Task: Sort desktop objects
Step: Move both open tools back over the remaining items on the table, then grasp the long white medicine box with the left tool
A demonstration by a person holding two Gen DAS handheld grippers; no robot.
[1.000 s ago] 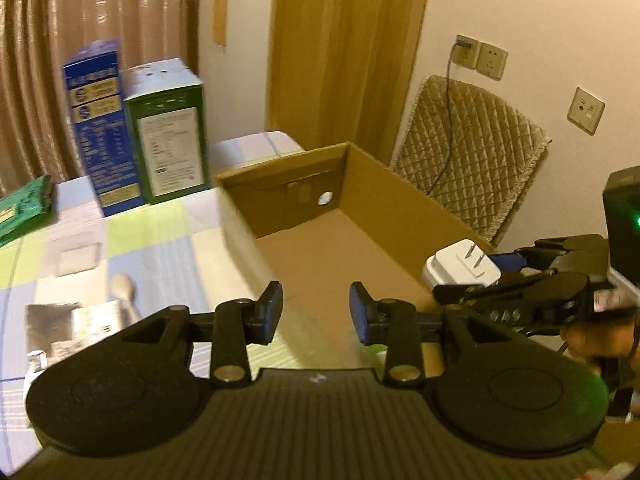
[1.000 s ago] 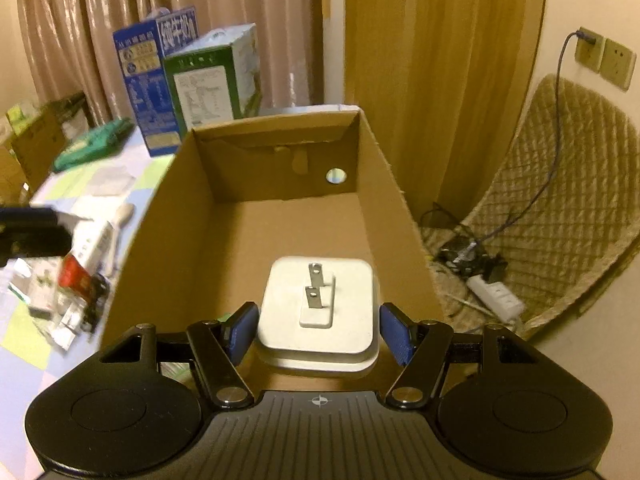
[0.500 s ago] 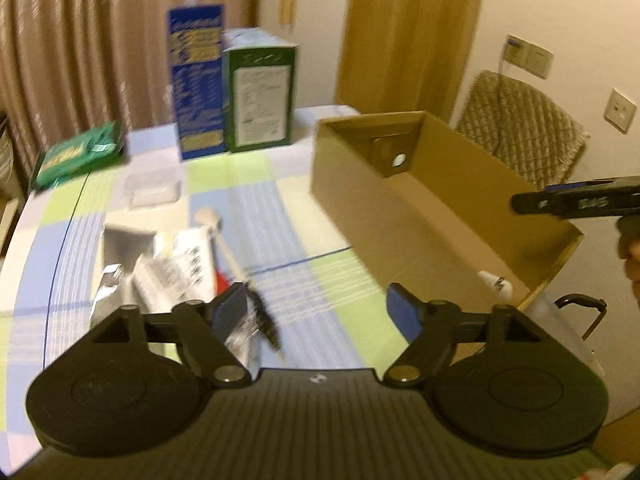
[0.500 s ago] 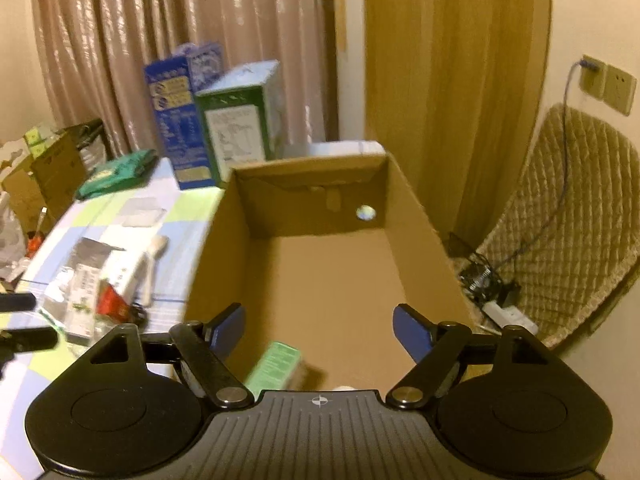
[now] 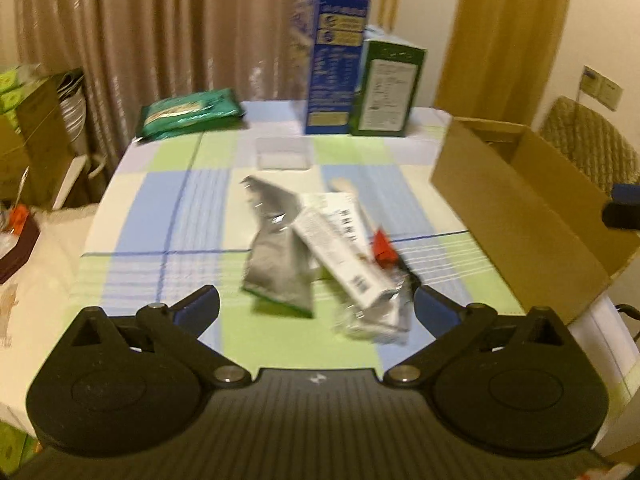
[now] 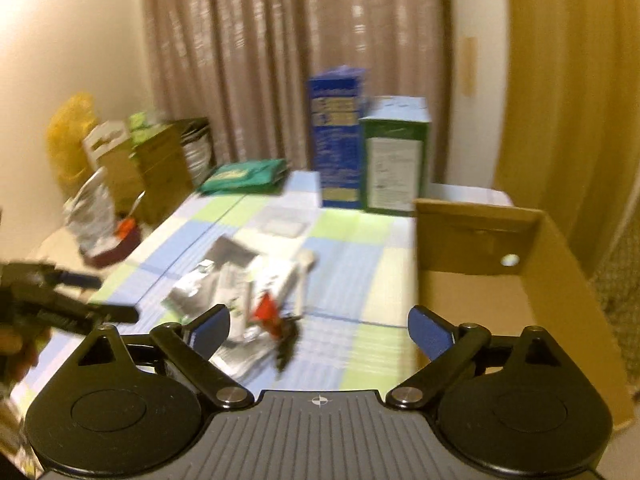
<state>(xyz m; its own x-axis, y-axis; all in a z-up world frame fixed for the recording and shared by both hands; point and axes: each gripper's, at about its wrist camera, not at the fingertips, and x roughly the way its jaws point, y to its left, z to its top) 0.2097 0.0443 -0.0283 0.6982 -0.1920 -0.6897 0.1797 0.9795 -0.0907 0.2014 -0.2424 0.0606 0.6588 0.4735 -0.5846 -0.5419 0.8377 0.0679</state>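
Just ahead of the left gripper (image 5: 316, 308), a heap of packets (image 5: 320, 256) is lying on the checked tablecloth (image 5: 172, 216), its jaws gaping wide and gripping nothing. Off to its right the cardboard box (image 5: 516, 208) is sitting open. The right gripper (image 6: 320, 328) is hovering likewise spread wide and empty, the box (image 6: 540, 280) to its right.

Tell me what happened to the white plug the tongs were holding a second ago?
The right tongs let it go over the cardboard box and now stand open and empty. Both tongs swung left toward the pile of packets; the left tongs opened wider. The blue carton and green carton stayed put.
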